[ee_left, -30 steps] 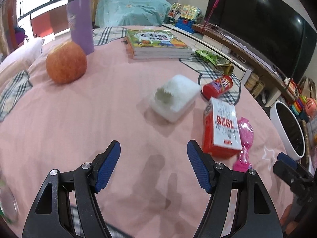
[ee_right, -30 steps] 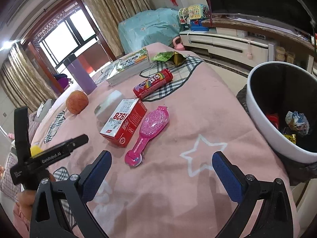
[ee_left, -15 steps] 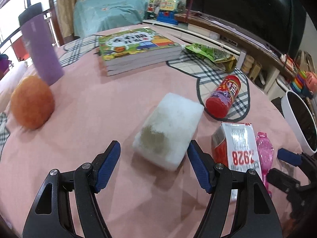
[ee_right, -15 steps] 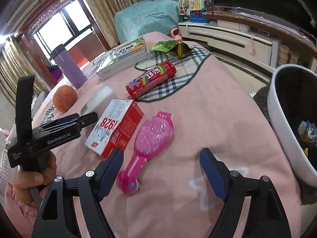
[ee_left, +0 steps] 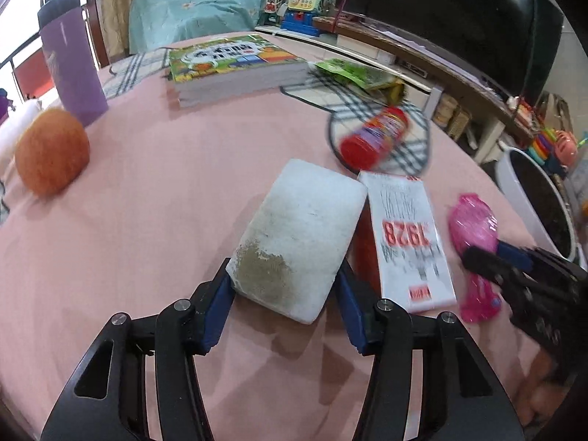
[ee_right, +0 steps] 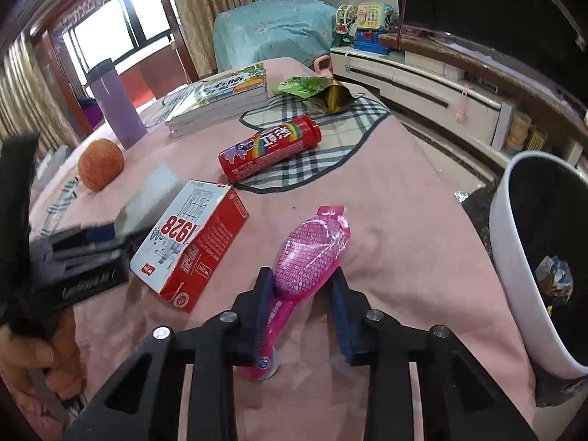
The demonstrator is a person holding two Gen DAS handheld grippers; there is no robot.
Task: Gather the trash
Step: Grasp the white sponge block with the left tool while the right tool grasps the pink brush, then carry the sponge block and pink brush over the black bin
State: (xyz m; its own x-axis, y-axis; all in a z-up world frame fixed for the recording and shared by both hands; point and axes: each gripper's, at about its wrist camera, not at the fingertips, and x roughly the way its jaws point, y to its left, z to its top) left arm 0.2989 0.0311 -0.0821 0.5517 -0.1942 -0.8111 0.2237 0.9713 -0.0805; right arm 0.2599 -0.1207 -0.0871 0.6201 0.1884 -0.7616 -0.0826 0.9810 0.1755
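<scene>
A stained white foam block [ee_left: 305,231] lies on the pink cloth. My left gripper [ee_left: 283,294] has its blue pads at the block's near end, one on each side, closed to its width. A pink hairbrush [ee_right: 308,253] lies near the table's edge. My right gripper [ee_right: 303,308] straddles its handle; the left pad touches it and the right pad stands a little off. A red and white carton [ee_right: 191,239] lies between the block and the brush. A red can [ee_right: 268,149] and a green snack bag [ee_right: 312,88] lie farther back.
A white bin [ee_right: 533,257] with trash inside stands off the table's right edge. An orange fruit [ee_left: 51,154], a purple bottle [ee_left: 71,62] and a stack of books [ee_left: 235,66] sit at the back. A TV stand [ee_right: 441,84] runs along the right.
Both grippers moved forward and narrowed. The left one now brackets the foam block's near end. The right one moved left onto the hairbrush handle.
</scene>
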